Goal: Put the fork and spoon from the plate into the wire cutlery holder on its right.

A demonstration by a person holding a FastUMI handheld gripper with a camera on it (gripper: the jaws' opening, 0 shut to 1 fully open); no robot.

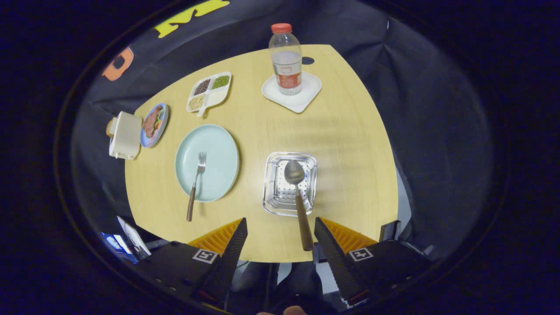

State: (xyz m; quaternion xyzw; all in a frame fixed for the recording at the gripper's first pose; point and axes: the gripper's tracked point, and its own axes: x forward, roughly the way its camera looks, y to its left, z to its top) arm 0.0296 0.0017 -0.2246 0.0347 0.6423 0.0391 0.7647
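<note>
A pale green plate (224, 146) lies on the wooden table, ahead of my fingers and to the left. A fork (195, 183) with a brown handle rests on it, the handle sticking out over the near rim. To the plate's right stands the square wire cutlery holder (272, 204), just ahead of my fingers. The spoon (295, 174) hangs with its bowl over the holder. Its brown handle reaches back between my fingers, close beside the right one. My gripper (281, 222) is open, high above the table, and the fingers are wide apart and not pressing on the spoon.
A plastic bottle (286, 61) stands on a white square coaster (302, 100) at the far side. A divided dish of beans (210, 92), a small plate of food (154, 124) and a white toaster (124, 134) line the far left. The table's near edge lies just under my fingers.
</note>
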